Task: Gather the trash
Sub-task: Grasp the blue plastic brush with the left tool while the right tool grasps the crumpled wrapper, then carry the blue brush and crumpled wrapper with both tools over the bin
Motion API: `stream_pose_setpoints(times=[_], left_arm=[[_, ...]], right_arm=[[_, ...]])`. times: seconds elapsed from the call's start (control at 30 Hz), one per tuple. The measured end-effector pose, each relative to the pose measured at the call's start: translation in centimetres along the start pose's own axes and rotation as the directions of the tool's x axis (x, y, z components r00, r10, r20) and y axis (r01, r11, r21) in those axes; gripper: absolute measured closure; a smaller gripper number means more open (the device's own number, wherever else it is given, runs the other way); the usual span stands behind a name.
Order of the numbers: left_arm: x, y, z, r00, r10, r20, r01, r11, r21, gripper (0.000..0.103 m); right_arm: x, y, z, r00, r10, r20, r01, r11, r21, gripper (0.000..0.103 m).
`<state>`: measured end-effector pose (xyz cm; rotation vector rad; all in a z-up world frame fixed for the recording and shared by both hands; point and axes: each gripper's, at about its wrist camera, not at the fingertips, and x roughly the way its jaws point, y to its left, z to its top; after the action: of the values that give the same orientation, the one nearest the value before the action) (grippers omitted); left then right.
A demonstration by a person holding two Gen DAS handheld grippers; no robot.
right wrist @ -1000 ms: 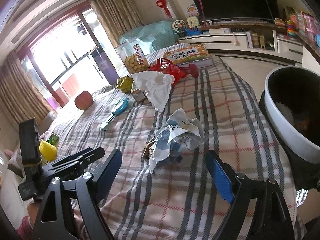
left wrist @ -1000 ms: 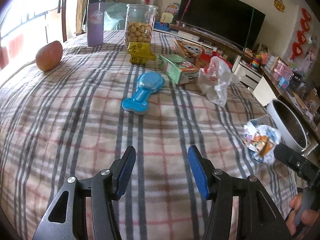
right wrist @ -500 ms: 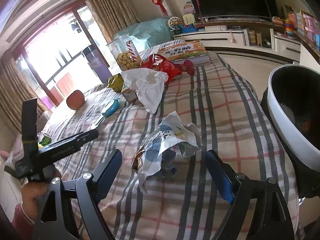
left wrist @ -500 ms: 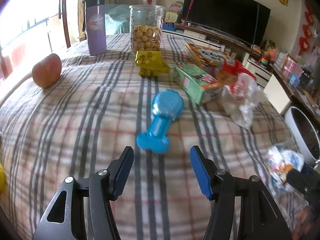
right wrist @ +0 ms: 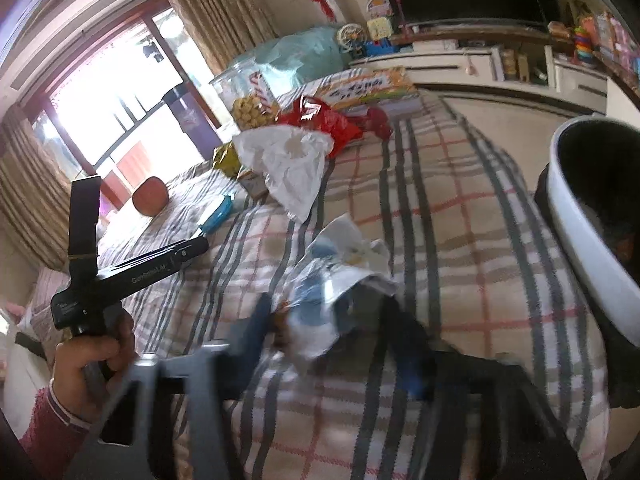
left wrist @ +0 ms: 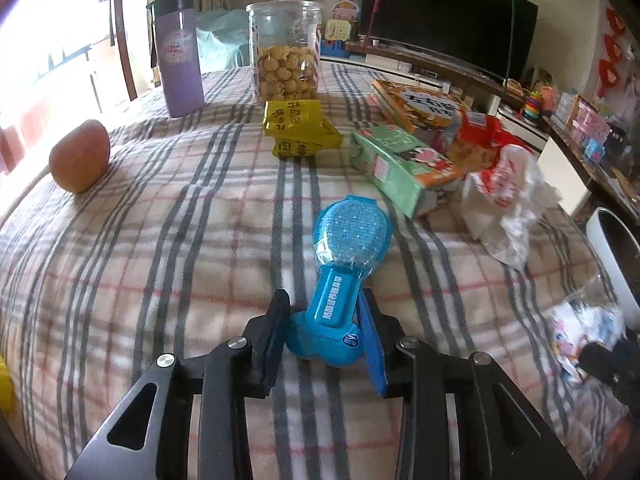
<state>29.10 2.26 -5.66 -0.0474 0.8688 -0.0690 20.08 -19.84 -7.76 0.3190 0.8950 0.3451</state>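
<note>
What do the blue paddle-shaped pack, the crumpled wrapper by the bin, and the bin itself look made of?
Blue pack: glossy moulded plastic, likely film-wrapped, judging by glare and wrinkles on its round end.
Crumpled wrapper: thin printed plastic film or foil laminate; sharp creases, shiny patches. Blur leaves it open.
Bin: smooth white rim, probably hard plastic, with a dark liner or interior; cannot tell which.

Trash on the plaid cloth
We see a blue blister pack (left wrist: 344, 280) lying flat, left of the crumpled printed wrapper (right wrist: 340, 280).

Bright window (right wrist: 116, 104) w/ tan curtains (right wrist: 224, 20) – dark TV (left wrist: 444, 16) on low cabinet (right wrist: 480, 64) along far wall.
</note>
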Motion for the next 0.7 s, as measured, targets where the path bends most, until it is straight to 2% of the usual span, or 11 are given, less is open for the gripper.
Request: stream_pose_setpoints(times=[0.03,0.17,0.5,0.7], left_arm=[[-0.6,-0.2,-0.4,1.0,-0.004,0.005,0.004,1.0,0.001,0.07],[-2.5,-1.0,-2.1,0.999,-0.044,0.006,0.044,0.999,-0.009,0.07],[-6.3,-3.4,-5.5,0.992,-0.128,0.005,0.128,0.991,-0.035,0.071],[-7.6,-5.9,-6.2,0.986,-0.164,0.004,0.164,0.986,0.008,0.071]], right_arm=[[-0.2,0.1,-0.1,1.0,0.004,0.004,-0.004,1.0,-0.006,0.068],[-0.9,0.2,-0.3,1.0,0.012,0.014,-0.011,1.0,-0.013,0.074],[-4.2,-0.6,-0.5,0.997,0.03,0.066,-0.028,0.999,-0.026,0.075],[-5.8,-1.7,-0.4,0.996,0.014,0.088,-0.012,1.0,-0.025,0.075]])
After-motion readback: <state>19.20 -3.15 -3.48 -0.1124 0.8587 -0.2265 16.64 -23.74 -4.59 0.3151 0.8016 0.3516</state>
